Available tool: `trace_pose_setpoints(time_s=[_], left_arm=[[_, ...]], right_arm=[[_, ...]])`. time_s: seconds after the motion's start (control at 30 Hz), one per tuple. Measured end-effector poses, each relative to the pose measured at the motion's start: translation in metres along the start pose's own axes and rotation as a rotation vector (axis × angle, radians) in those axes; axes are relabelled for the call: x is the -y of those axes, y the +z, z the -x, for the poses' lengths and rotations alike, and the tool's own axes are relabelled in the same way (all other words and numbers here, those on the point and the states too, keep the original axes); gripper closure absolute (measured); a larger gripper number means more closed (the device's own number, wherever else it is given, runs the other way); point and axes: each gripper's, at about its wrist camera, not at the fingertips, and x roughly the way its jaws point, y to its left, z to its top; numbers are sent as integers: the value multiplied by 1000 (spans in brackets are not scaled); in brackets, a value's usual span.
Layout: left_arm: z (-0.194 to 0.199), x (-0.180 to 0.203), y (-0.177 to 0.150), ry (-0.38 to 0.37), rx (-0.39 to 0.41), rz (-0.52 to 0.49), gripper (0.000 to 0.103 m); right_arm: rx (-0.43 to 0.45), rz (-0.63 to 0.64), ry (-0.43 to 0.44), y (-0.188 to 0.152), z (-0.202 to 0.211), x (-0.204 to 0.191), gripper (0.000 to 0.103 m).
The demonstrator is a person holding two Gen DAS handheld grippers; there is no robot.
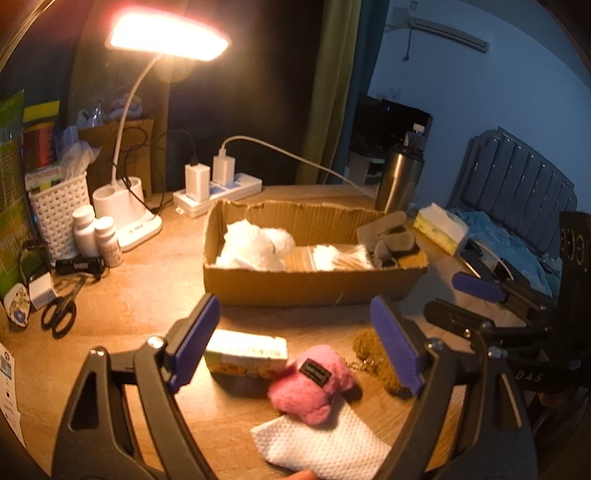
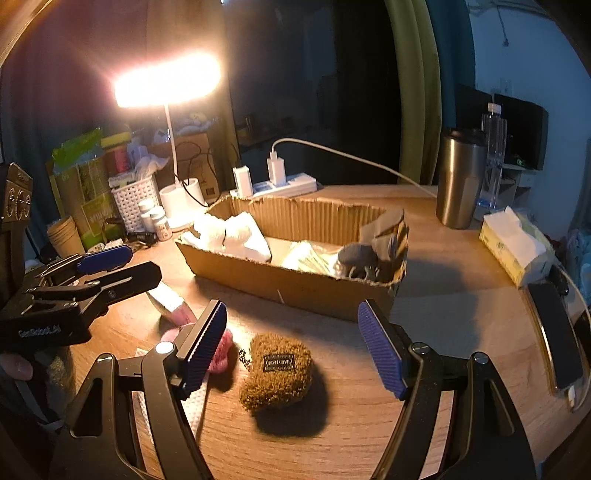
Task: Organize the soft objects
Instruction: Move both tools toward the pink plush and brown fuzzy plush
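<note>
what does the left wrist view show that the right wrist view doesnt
Only the left wrist view shows the scissors and the whole pink plush lying on a paper towel beside a small box.

Only the right wrist view shows the phone, the water bottle and the whole brown plush.

Both show the cardboard box, lamp, power strip, steel cup and tissue box.

Dim room, glaring desk lamp (image 1: pixel 168 35) blown out, warm cast, long shadows, fisheye-bent edges, soft focus
</note>
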Motion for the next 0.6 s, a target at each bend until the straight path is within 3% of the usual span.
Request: trace_pose_setpoints(time_s=[0.6], left_arm=[[-23, -9, -29, 15, -118, 30, 18]], right_arm=[[-126, -7, 29, -24, -43, -2, 26]])
